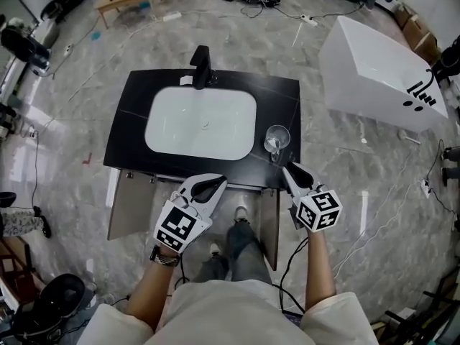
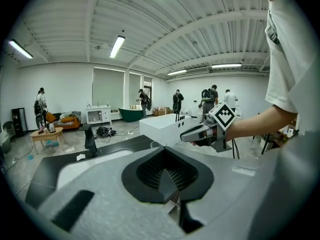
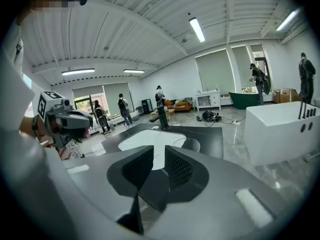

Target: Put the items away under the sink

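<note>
A clear drinking glass (image 1: 277,138) stands on the black vanity counter (image 1: 129,124), to the right of the white sink basin (image 1: 201,121). It also shows past my right jaws (image 3: 190,144). My right gripper (image 1: 294,172) hovers at the counter's front edge just short of the glass. Its jaws stand a little apart with nothing between them (image 3: 159,165). My left gripper (image 1: 212,185) hangs over the front edge near the middle. It is shut with nothing in it (image 2: 168,176). Below the counter, two cabinet doors (image 1: 133,207) stand open.
A black faucet (image 1: 201,66) rises behind the basin. The right cabinet door (image 1: 270,225) swings out beside my legs. A white bathtub (image 1: 381,74) sits on the floor to the right. Cables, a small table and several people are farther off in the room.
</note>
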